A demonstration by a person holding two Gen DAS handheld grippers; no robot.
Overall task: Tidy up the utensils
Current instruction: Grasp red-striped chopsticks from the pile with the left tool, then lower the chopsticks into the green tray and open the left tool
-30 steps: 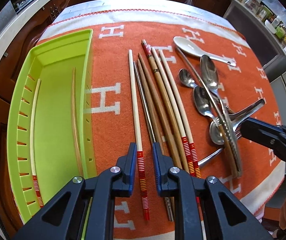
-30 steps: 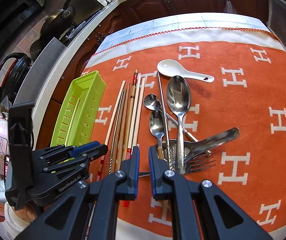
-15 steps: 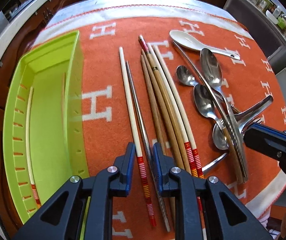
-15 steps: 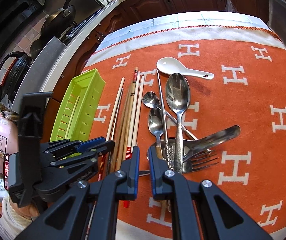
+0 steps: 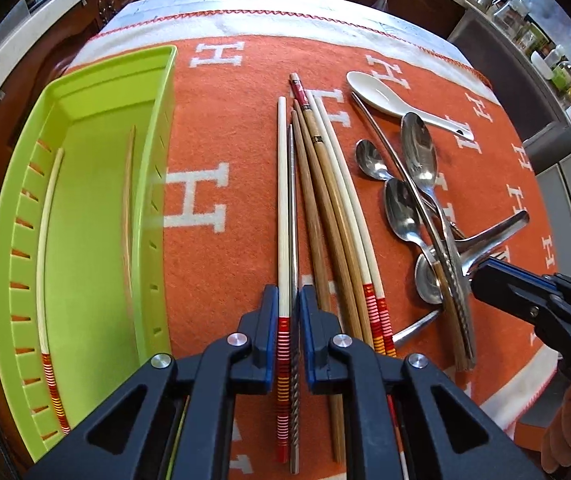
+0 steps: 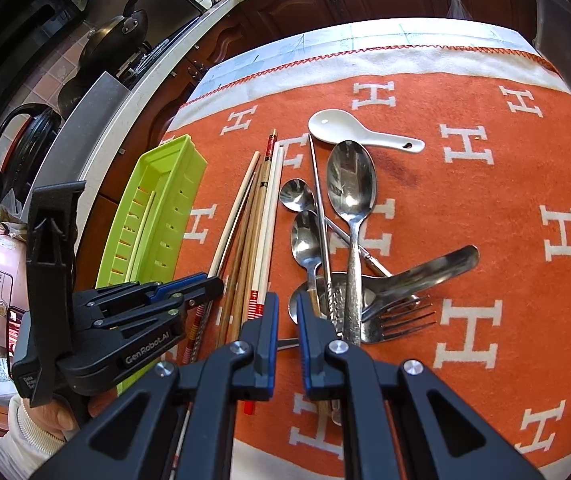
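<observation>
Two narrowly parted fingers of the left gripper (image 5: 288, 300) are straddling a cream chopstick (image 5: 282, 216) and a metal chopstick (image 5: 293, 240), not visibly clamping. Left of it, bare orange cloth (image 5: 225, 128) is separating it from the green tray (image 5: 97, 208). Right gripper (image 6: 286, 308) is hovering slightly open beside spoons (image 6: 351, 184).

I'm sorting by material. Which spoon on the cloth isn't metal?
The white ceramic soup spoon, lying farthest from the grippers beyond the shiny steel spoons; it alone is matte white.
</observation>
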